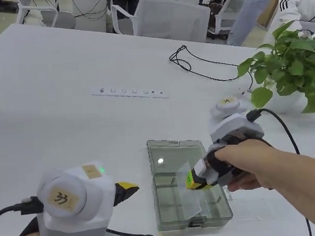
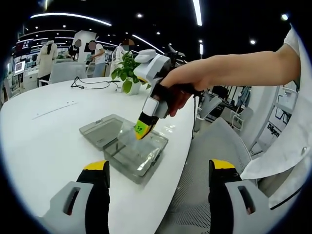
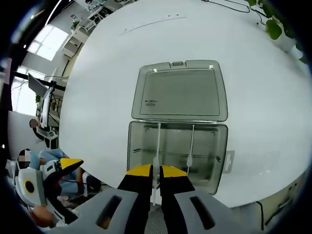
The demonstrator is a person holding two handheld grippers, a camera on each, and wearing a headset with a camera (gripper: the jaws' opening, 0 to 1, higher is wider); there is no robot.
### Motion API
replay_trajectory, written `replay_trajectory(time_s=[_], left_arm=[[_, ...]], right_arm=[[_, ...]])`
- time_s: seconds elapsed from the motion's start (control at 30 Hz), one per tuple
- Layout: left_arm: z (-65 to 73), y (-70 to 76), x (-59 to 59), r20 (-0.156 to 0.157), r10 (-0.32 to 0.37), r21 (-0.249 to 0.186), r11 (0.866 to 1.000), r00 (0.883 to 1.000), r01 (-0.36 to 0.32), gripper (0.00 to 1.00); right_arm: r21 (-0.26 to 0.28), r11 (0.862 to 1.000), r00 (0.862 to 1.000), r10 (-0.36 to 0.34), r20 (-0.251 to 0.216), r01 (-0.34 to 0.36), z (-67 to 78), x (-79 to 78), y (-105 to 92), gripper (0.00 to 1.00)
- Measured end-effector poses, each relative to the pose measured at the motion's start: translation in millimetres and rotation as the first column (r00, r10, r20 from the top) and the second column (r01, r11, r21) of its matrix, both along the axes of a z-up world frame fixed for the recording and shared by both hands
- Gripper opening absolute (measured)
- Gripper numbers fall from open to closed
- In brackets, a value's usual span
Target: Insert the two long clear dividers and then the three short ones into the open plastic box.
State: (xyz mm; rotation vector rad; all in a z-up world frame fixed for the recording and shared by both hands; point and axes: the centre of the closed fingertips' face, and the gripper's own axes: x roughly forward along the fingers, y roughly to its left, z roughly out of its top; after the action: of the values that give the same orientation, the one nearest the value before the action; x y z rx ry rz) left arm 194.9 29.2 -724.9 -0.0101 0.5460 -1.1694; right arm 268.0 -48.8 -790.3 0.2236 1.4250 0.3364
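Handwritten "33" on round sticker [image 1: 60, 198] atop left gripper [image 1: 146, 214], "19" on yellow tip [image 2: 140, 128] of right gripper [image 2: 141, 133]

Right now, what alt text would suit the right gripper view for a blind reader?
The right claw pinches a clear divider edge-on over the open plastic box on a white table, its lid lying flat beyond.

Left gripper [image 2: 158, 165] jaws apart; right gripper [image 2: 140, 131] holds divider [image 2: 128, 142] over box [image 2: 97, 130].

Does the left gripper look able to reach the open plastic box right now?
Probably yes: the left gripper is open, with bare table between it and the open plastic box. The right gripper, shut on a clear divider, hangs over the box's middle.
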Motion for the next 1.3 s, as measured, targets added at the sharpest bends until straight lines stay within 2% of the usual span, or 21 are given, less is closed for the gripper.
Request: replay_trajectory(time_s=[0.43, 1.0, 1.2, 1.3], left_arm=[[1.6, -1.9, -0.9, -0.005, 0.004, -0.009, 1.0, 1.0, -0.004, 0.85], [0.3, -3.7, 0.5, -0.015, 0.003, -0.012, 1.0, 1.0, -0.003, 0.84], [-0.4, -3.5, 1.2, -0.015, 0.005, -0.01, 1.0, 1.0, -0.005, 0.84], [-0.3, -3.9, 1.2, -0.016, 0.005, -0.012, 1.0, 1.0, -0.005, 0.84]], right_arm=[[-0.026, 1.0, 1.0, 0.016, -0.012, -0.017, -10.8, 1.8, 2.3, 0.06], [-0.044, 0.999, 1.0, 0.022, -0.004, -0.022, -14.4, 3.3, 1.4, 0.06], [-0.081, 0.994, 0.997, 0.072, 0.013, -0.07, -14.6, 3.4, 6.7, 0.07], [-0.083, 0.993, 0.996, 0.081, 0.02, -0.079, -16.1, 4.3, 8.2, 0.07]])
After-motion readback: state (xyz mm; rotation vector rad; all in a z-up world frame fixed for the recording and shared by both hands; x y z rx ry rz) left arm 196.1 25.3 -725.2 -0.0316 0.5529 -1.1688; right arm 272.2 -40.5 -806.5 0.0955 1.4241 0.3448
